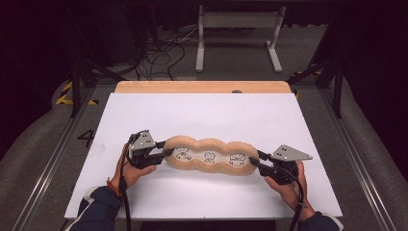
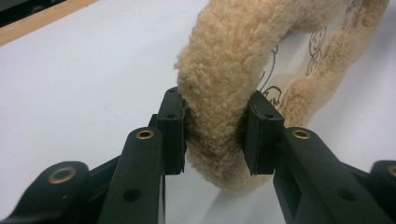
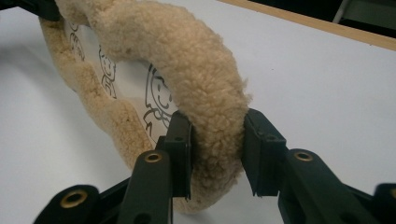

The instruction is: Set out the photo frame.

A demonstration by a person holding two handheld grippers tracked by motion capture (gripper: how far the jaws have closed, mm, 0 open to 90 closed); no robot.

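Note:
A long tan fleece pouch (image 1: 210, 155) with a wavy fluffy rim and a white middle printed with cartoon figures lies stretched across the white table top (image 1: 207, 115). My left gripper (image 1: 166, 149) is shut on its left end, the fleece rim (image 2: 219, 116) pinched between the jaws. My right gripper (image 1: 255, 161) is shut on the right end, squeezing the fluffy rim (image 3: 215, 121). In both gripper views the held ends are raised a little off the surface.
A wooden edge (image 1: 202, 86) runs along the table's far side. Beyond it stand a white metal frame (image 1: 238, 33) and loose cables (image 1: 159, 53) on the grey floor. Metal rails flank the table.

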